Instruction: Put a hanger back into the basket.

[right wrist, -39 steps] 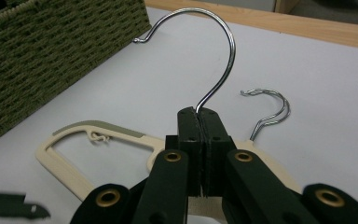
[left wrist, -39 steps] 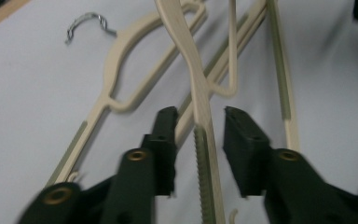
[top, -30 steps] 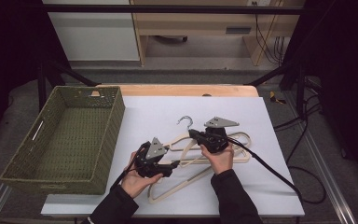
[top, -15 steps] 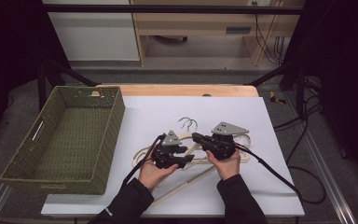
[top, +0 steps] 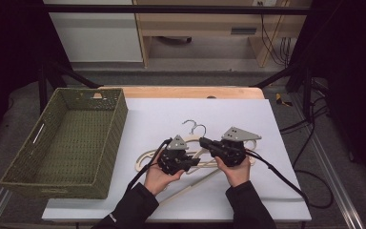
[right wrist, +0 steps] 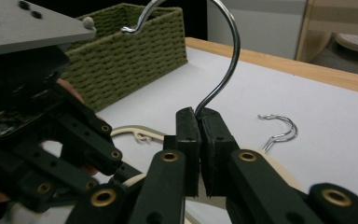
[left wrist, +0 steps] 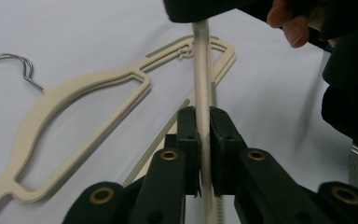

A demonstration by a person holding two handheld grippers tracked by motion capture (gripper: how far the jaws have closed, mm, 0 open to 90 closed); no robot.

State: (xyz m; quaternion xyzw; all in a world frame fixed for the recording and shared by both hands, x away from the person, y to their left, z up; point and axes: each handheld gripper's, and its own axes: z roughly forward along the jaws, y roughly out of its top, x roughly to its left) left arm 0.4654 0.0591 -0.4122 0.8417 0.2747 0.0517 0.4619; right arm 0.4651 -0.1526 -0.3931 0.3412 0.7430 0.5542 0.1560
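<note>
2 hangers (both grippers clamped on 1), 1 basket.

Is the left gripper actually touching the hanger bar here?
Touching. The left gripper view shows the left gripper with both pads pressed against the hanger bar, no gap on either side.

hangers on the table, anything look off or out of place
Nothing looks damaged or spilled. One cream hanger lies flat on the white table. The other hanger is lifted off it, the left tongs shut on its bar, the right tongs shut on its metal hook. The green basket sits empty.
</note>
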